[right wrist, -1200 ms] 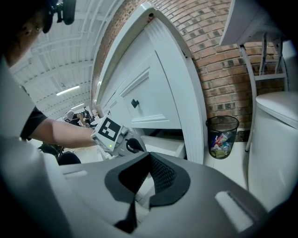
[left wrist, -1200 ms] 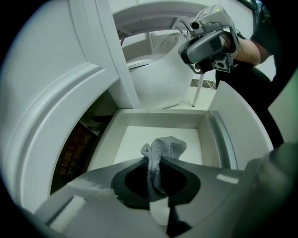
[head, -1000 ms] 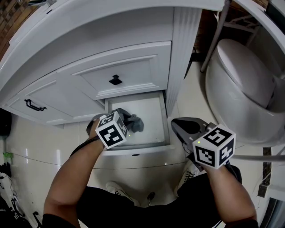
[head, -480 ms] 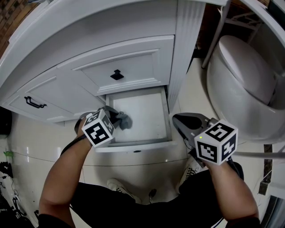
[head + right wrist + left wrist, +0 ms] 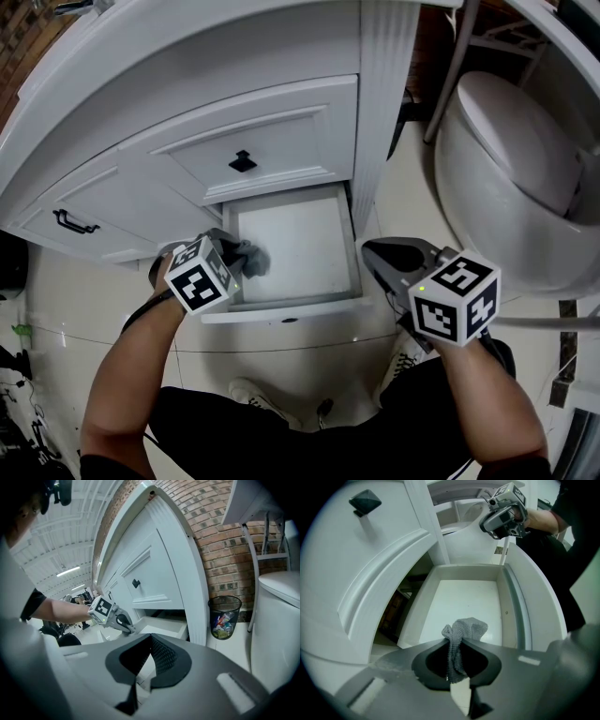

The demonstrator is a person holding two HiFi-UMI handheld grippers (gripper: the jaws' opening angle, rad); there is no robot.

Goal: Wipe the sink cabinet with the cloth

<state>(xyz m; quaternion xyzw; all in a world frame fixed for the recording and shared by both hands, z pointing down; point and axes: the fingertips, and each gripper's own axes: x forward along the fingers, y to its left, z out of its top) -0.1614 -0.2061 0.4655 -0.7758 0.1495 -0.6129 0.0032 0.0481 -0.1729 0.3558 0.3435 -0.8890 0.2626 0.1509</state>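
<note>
- fingers [image 5: 483, 657] on your left gripper [image 5: 457, 641], what have they got?
- they're pinched tight on the grey cloth [image 5: 465, 629], with a bunch of it poking out past the tips. you're holding it at the near left corner of the open bottom drawer [image 5: 281, 309], just inside its left wall. i can't tell whether the cloth is touching the drawer floor.
- and your other hand?
- your right gripper [image 5: 380, 255] has its fingers closed on nothing. it hangs off the drawer's right front corner, apart from it.
- how far along are you?
- i'd judge you're in the middle of it, working on the drawer's inside. no streak or wet mark shows which parts you've covered, so i can't call anything finished. by my reckoning the rest of the drawer floor and its walls remain, then the panelled fronts of the sink cabinet [image 5: 234, 112] and its ribbed corner post [image 5: 382, 122].
- what's the surface like?
- smooth white paint with a slight sheen, and the drawer is bare inside. the front above it carries a black knob [image 5: 242, 162], and a black handle [image 5: 73, 222] sits further left.
- and the room?
- there's glossy pale floor tile [image 5: 75, 300] and a white toilet [image 5: 516, 159] close on your right. a wire waste bin [image 5: 224, 611] with litter in it stands by the brick wall [image 5: 220, 522] beyond the cabinet.
</note>
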